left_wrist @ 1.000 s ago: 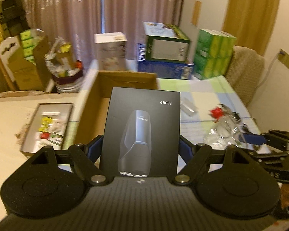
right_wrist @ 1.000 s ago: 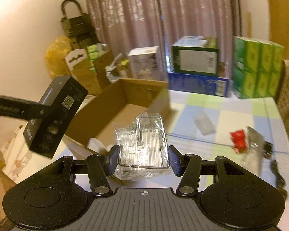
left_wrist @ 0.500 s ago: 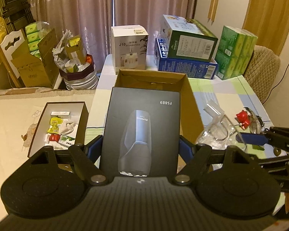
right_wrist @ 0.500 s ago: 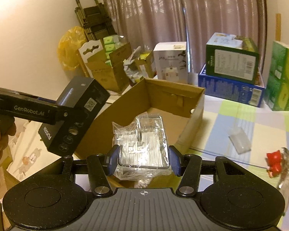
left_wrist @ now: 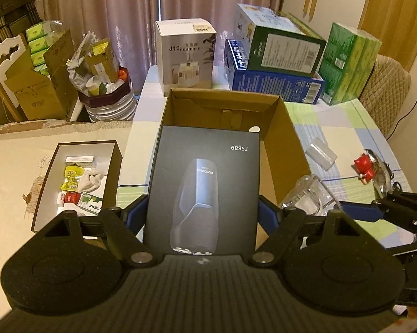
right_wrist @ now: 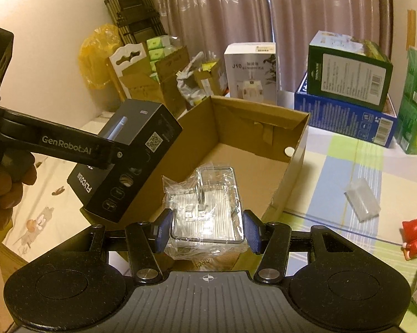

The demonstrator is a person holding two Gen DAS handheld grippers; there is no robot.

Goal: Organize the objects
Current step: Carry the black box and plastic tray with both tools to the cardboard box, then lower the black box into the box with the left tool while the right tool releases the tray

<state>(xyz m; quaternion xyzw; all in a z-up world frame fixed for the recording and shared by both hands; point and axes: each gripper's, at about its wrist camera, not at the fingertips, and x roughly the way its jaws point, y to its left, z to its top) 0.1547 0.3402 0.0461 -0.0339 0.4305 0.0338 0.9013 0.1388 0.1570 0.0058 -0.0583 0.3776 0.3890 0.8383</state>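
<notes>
Table (left_wrist: 347,122): carton (left_wrist: 280,116) at 12 o'clock | my left gripper (left_wrist: 202,216) clamps black box (left_wrist: 205,183) | my right gripper (right_wrist: 207,229) clamps clear case (right_wrist: 208,202)

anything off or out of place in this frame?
Nothing damaged or spilled. Both loads are gripped and held above the open, empty cardboard box: black shaver box in the left gripper, wrapped clear plastic case in the right gripper.
</notes>
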